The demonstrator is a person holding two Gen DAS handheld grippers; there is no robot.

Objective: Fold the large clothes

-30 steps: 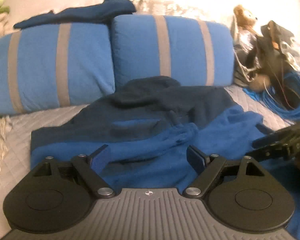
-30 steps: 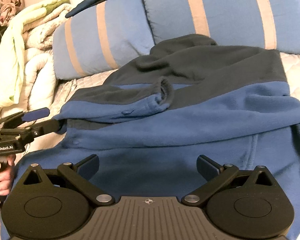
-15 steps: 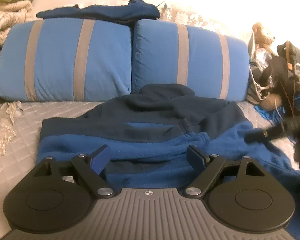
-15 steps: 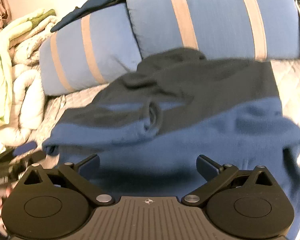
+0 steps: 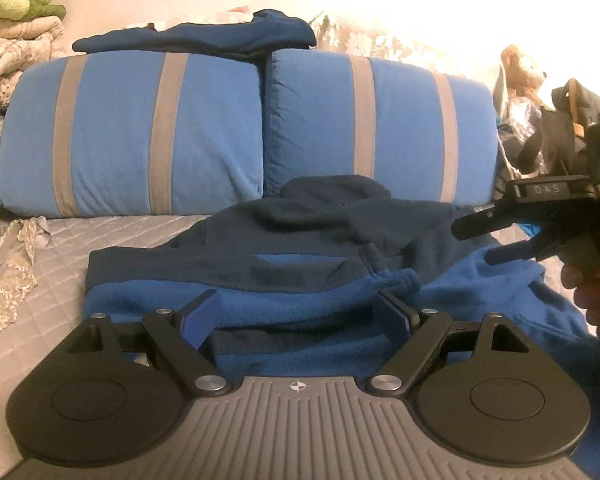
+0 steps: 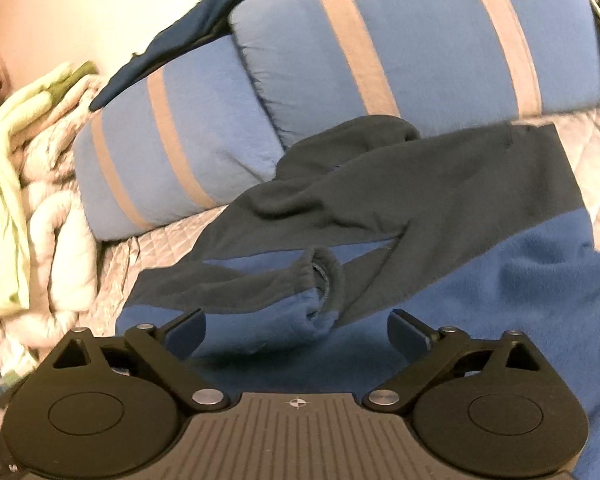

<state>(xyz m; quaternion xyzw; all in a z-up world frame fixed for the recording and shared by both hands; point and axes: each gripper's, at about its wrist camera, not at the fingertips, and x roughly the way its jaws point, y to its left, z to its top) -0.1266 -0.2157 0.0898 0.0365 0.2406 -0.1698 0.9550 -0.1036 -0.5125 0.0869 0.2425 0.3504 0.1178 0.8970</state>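
Note:
A large fleece jacket (image 5: 300, 264), navy on top and bright blue below, lies partly folded on a grey quilted bed (image 5: 112, 232). One sleeve is laid across its chest, the cuff (image 6: 324, 292) pointing right. My left gripper (image 5: 298, 316) hovers open over the jacket's near left edge, nothing between its fingers. My right gripper (image 6: 296, 330) is open above the sleeve and cuff. In the left wrist view the right gripper (image 5: 496, 240) shows at the right edge, held by a hand (image 5: 598, 296), its fingers apart over the jacket's right side.
Two blue pillows with tan stripes (image 5: 140, 136) stand behind the jacket, with a dark blue garment (image 5: 204, 36) lying on top. Piled blankets (image 6: 28, 184) sit at the left. A teddy bear (image 5: 522, 72) and a dark bag (image 5: 560, 132) crowd the right.
Both grippers have pulled back and risen from the jacket, staying open. The right gripper swung up and to the right side; the jacket lies as before.

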